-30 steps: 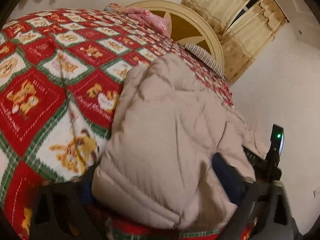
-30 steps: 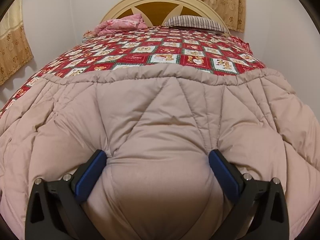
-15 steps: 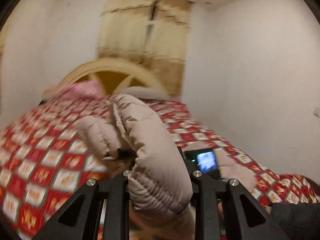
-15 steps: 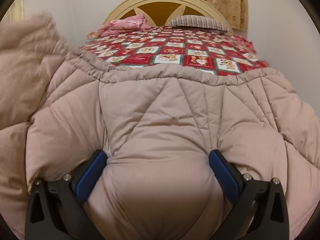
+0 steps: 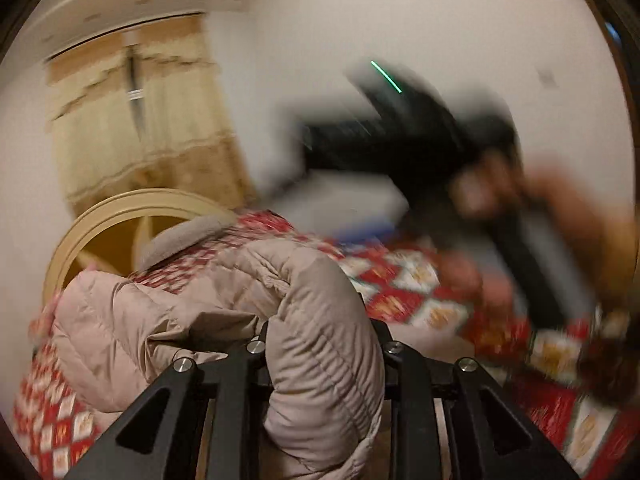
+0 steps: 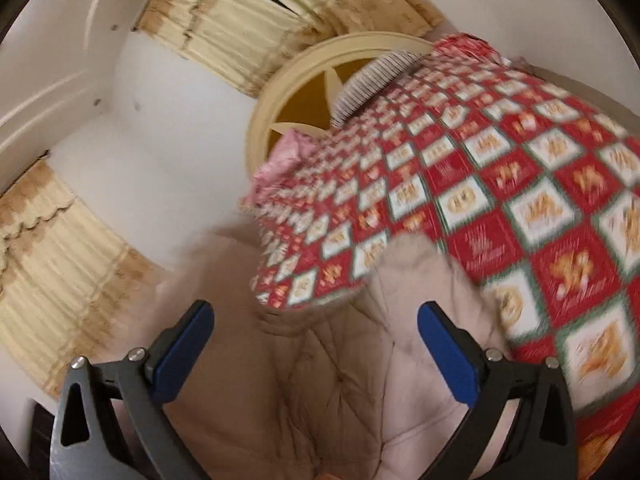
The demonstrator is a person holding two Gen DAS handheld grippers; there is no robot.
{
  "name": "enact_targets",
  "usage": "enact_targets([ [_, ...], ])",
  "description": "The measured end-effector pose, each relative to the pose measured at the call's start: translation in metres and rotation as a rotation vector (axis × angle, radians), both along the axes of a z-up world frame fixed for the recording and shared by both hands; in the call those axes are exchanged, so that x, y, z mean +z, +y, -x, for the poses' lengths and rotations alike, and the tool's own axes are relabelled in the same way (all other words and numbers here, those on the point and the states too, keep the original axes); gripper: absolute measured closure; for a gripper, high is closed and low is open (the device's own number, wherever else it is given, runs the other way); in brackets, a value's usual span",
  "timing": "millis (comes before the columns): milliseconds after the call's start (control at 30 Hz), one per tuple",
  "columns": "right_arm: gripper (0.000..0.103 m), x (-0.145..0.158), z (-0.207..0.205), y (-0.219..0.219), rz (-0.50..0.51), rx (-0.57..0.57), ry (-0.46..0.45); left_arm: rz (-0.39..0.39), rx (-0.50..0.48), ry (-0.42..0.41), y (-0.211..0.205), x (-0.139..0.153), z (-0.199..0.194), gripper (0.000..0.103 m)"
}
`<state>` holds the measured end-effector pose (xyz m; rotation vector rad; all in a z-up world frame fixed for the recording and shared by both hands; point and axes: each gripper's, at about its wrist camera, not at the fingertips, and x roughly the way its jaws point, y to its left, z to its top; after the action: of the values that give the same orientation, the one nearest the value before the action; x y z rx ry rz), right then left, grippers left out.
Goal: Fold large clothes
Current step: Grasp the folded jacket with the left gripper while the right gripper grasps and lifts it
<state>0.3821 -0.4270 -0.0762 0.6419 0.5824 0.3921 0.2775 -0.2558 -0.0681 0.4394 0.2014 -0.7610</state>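
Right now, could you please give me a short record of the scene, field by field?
garment: beige puffer coat, bunched and lifted
surface: bed with a red patterned quilt
left hand-held gripper: shut on a fold of the coat
right hand-held gripper: jaws wide, coat between the blue pads, grip unclear
background: cream headboard, curtains

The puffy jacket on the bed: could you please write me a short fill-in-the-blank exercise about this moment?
1. The left gripper is clamped on a fold of the ____ puffy jacket.
2. The bedspread is checked in white, green and ____.
3. The right gripper has ____ pads.

Missing words: beige; red; blue
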Motion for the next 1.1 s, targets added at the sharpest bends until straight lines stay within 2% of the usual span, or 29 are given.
enact_targets([
  [100,0.0,0.017,-0.017,0.016,0.096,0.154,0.007,-0.125,-0.062,-0.015,-0.028,-0.04,0.001,0.079],
  [167,0.0,0.016,-0.032,0.025,0.128,0.231,0.035,-0.196,-0.086,-0.076,-0.037,-0.061,0.009,0.079],
  [267,0.001,-0.001,-0.057,0.041,0.141,0.318,0.112,-0.254,-0.105,-0.126,-0.044,-0.075,0.021,0.079],
  [333,0.006,-0.023,-0.078,0.057,0.149,0.362,0.189,-0.264,-0.106,-0.132,-0.051,-0.074,0.021,0.079],
  [367,0.018,-0.032,-0.083,0.062,0.152,0.375,0.214,-0.266,-0.092,-0.131,-0.05,-0.072,0.02,0.077],
  [400,0.042,-0.042,-0.09,0.069,0.142,0.404,0.245,-0.268,-0.078,-0.131,-0.048,-0.07,0.02,0.075],
  [433,0.057,-0.05,-0.091,0.073,0.147,0.424,0.257,-0.276,-0.068,-0.127,-0.045,-0.068,0.02,0.074],
  [467,0.077,-0.052,-0.09,0.076,0.169,0.424,0.24,-0.288,-0.057,-0.13,-0.041,-0.066,0.022,0.072],
  [500,0.082,-0.052,-0.089,0.076,0.168,0.414,0.231,-0.299,-0.041,-0.149,-0.036,-0.064,0.027,0.066],
  [567,0.087,-0.047,-0.084,0.072,0.168,0.385,0.214,-0.3,-0.023,-0.205,-0.023,-0.058,0.041,0.049],
  [600,0.088,-0.045,-0.082,0.07,0.193,0.362,0.21,-0.286,-0.01,-0.235,-0.014,-0.054,0.048,0.026],
  [633,0.088,-0.042,-0.073,0.062,0.208,0.346,0.209,-0.269,0.006,-0.269,-0.003,-0.049,0.055,0.007],
  [700,0.089,-0.042,-0.07,0.051,0.239,0.304,0.227,-0.237,0.02,-0.322,0.019,-0.041,0.067,0.003],
  [800,0.089,-0.042,-0.063,0.036,0.277,0.245,0.252,-0.21,0.051,-0.338,0.046,-0.024,0.066,0.003],
  [900,0.089,-0.048,-0.056,0.014,0.289,0.16,0.261,-0.138,0.138,-0.3,0.075,0.001,0.044,0.003],
  [967,0.089,-0.059,-0.051,0.001,0.295,0.106,0.278,-0.04,0.21,-0.215,0.088,0.026,0.011,0.003],
  [1033,0.089,-0.071,-0.046,-0.008,0.274,0.065,0.287,0.044,0.285,-0.106,0.092,0.047,-0.029,0.003],
  [1100,0.088,-0.08,-0.041,-0.012,0.265,0.04,0.277,0.081,0.317,0.072,0.08,0.055,-0.079,0.003],
])
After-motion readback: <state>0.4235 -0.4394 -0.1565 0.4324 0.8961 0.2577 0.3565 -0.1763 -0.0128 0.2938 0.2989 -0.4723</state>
